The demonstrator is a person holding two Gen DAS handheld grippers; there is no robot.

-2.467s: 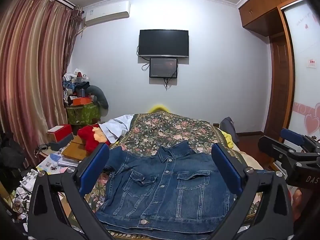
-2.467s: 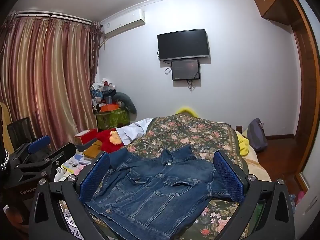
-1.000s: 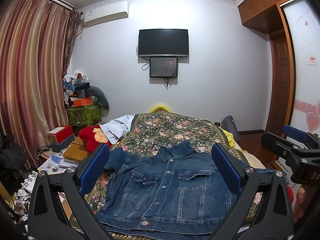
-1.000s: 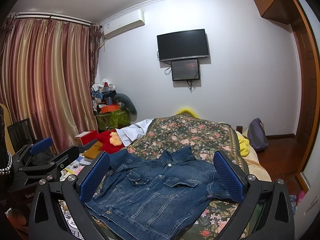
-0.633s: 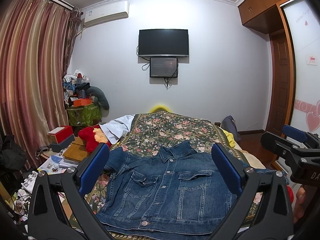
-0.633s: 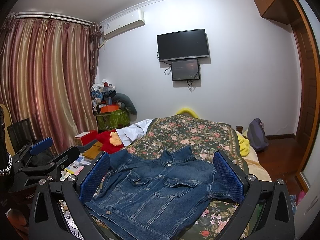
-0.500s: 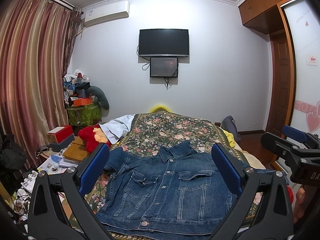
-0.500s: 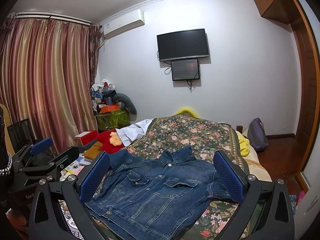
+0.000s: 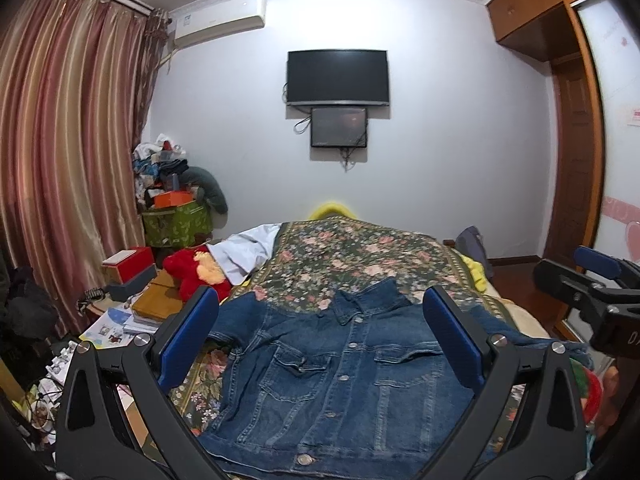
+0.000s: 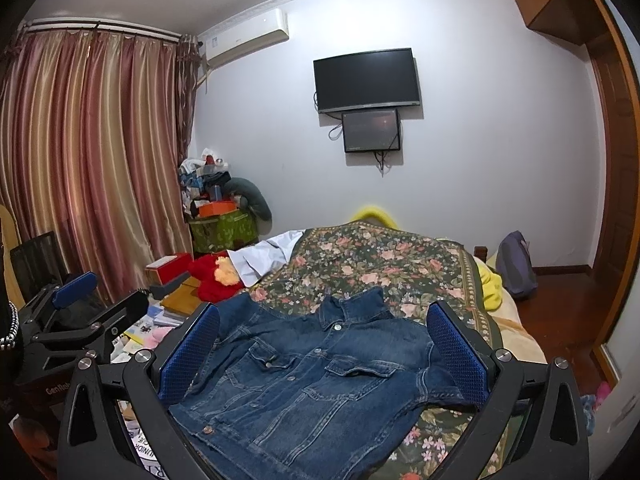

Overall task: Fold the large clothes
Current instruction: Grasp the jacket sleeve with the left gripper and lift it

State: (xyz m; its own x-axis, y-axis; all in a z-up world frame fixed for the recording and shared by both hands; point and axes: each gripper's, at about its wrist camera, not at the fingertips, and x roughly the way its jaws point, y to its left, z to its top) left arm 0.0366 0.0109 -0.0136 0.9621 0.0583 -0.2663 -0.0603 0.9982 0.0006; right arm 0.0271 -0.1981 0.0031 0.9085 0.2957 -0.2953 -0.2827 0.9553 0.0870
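A blue denim jacket (image 9: 340,376) lies flat, front up and buttoned, on the near end of a bed with a dark floral cover (image 9: 352,252). It also shows in the right wrist view (image 10: 316,376). My left gripper (image 9: 320,332) is open and empty, held above the jacket's near hem. My right gripper (image 10: 322,340) is open and empty, above the jacket's near right side. Each gripper shows at the edge of the other's view: the right one (image 9: 592,292) and the left one (image 10: 80,308).
A red plush toy (image 9: 196,268) and a white cloth (image 9: 248,248) lie at the bed's left side. Boxes and books (image 9: 132,280) crowd a low table on the left. A yellow cloth (image 10: 492,284) hangs off the bed's right edge. A wardrobe (image 9: 576,160) stands right.
Both views have shifted very slightly. The jacket and both open grippers stay as they were.
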